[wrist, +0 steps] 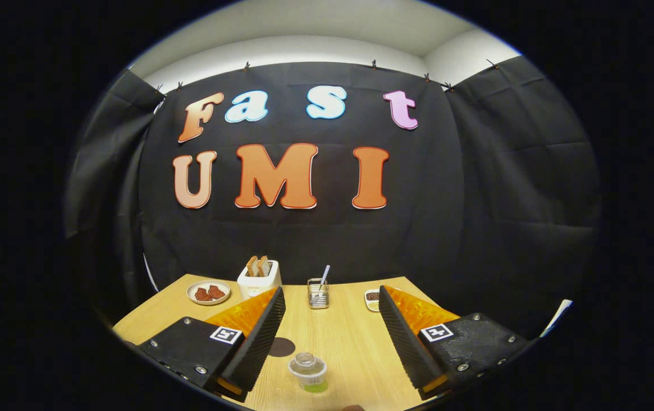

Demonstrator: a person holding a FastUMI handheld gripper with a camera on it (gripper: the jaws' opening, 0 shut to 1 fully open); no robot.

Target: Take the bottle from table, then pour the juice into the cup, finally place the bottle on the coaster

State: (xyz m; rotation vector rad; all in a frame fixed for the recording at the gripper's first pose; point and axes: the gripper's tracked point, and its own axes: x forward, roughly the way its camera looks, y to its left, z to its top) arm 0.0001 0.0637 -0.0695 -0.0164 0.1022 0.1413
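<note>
My gripper (331,293) is open wide above the wooden table (344,342), with nothing between its fingers. Low between the fingers stands a small clear bottle (307,371) with a white band and green juice at its bottom, upright and untouched. A dark round coaster (281,346) lies flat on the table just left of the bottle, partly hidden by my left finger (258,337). A small brown thing (353,407) peeks in at the near table edge; I cannot tell what it is.
At the back of the table stand a white toaster (259,278) holding bread slices, a plate (208,292) with red-brown food to its left, a wire holder (318,293) with a utensil, and a small dish (371,299) beside my right finger.
</note>
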